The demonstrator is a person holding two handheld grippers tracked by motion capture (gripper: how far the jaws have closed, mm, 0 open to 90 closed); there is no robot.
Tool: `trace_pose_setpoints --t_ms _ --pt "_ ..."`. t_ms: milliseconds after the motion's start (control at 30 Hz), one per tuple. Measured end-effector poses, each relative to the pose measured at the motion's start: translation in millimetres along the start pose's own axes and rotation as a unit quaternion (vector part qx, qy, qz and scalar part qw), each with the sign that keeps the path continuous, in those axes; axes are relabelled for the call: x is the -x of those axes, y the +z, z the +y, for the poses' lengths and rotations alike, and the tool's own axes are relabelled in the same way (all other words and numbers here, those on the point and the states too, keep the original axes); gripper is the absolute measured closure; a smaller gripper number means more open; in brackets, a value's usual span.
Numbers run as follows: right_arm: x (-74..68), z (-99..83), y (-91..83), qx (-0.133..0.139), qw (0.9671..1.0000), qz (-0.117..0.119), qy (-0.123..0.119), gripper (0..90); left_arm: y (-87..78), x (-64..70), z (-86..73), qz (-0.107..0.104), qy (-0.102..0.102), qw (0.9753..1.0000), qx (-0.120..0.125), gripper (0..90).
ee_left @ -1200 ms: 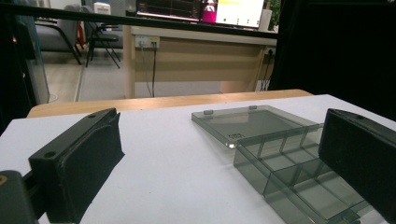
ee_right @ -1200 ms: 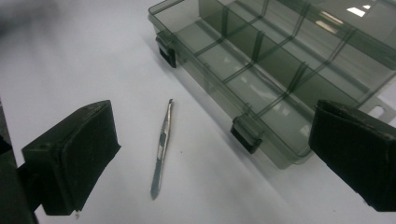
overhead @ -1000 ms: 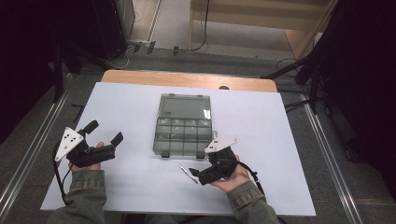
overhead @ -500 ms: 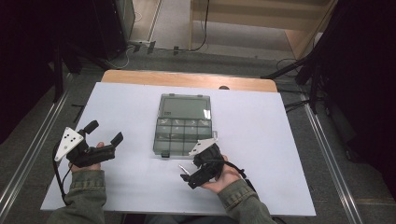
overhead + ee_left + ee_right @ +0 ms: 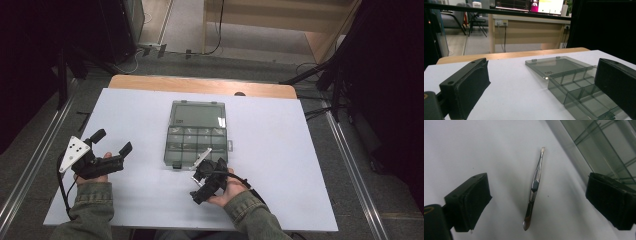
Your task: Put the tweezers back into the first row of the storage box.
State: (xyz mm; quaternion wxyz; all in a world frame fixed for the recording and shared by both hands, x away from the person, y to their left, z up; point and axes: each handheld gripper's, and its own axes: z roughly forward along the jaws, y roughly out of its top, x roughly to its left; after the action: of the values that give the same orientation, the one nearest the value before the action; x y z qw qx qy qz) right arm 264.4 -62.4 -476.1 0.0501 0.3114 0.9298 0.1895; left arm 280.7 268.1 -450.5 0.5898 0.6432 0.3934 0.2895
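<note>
Black jaws of the right claw [image 5: 536, 202] are standing wide apart, gripping nothing, pointing down at the white worktop [image 5: 474, 145]. Between them, touching neither jaw, a pair of steel tweezers [image 5: 534, 190] is lying flat on the sheet, slanted tip toward the upper edge of the right gripper view, blunt end nearest the camera. Just beyond the tweezers, a clear smoke-tinted compartment box [image 5: 609, 150] is showing its near edge and dividers.

In the high view the right claw [image 5: 200, 182] is hovering just below the box's [image 5: 196, 135] near right corner, the right hand [image 5: 227, 187] turned palm-up beneath it, a cable trailing over the sleeve. The tweezers themselves are too small to pick out there.

The box is sitting mid-worktop [image 5: 300, 150], lid lying open and flat on the far side, tray of small compartments on the near side. Whether the compartments are holding anything, I cannot tell.

The left claw [image 5: 111, 144] is sitting well apart from the box, near the worktop's left edge, held in the left hand [image 5: 92, 167], grey three-cornered plate on top. Its jaws are also standing wide, holding nothing; the left gripper view [image 5: 541, 92] is looking between them across the sheet at the open lid [image 5: 556, 65] and tray.
</note>
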Motion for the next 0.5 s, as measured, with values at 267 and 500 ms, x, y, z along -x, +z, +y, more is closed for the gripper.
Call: trace_pose_setpoints --t_ms 267,500 --pt "1.9 9.0 6.1 -0.033 0.9993 0.016 0.007 20.6 0.1 0.1 0.1 -0.001 0.001 1.0000 0.000 0.0" --pt "2.4 13.9 6.7 -0.069 0.9974 0.014 0.018 40.7 0.0 0.0 0.1 -0.001 -0.001 1.0000 0.000 0.0"
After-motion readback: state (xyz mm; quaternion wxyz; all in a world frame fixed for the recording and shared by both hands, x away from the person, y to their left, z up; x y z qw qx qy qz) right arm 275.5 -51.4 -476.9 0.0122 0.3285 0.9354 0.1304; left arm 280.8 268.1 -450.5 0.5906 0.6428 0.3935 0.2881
